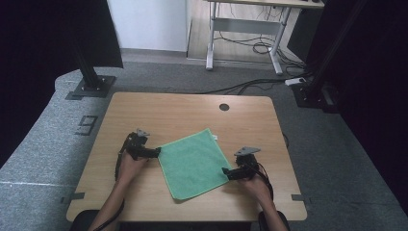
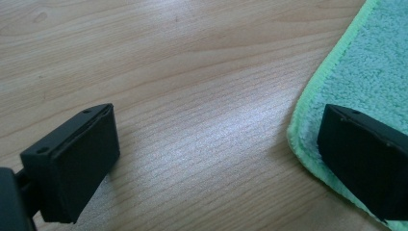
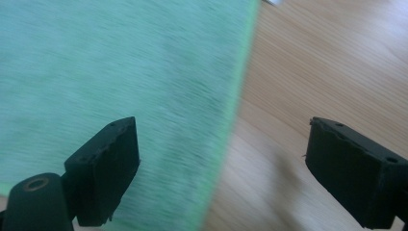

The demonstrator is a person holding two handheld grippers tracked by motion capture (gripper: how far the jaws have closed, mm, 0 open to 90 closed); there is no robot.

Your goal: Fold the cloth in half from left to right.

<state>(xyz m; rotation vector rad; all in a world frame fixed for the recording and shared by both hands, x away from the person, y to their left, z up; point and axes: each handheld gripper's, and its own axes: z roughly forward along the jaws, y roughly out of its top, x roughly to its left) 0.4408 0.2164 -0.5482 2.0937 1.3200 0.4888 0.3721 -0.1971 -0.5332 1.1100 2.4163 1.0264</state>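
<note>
place: lab or recording room, office-like
floor: grey carpet (image 1: 159, 77) all round, marked with tape and a large digit
work surface: small light wooden table (image 1: 192, 108) with round cable hole (image 1: 224, 107), standing alone mid-room
rig: black metal posts on bolted base plates (image 1: 91, 86) at both far corners, dark curtains at the sides
background: grey-legged height-adjustable desk (image 1: 245, 33), loose black cables (image 1: 250, 48) beneath, white power strip (image 1: 294, 81) on the carpet
wall: plain white panel (image 1: 149, 24)
</note>
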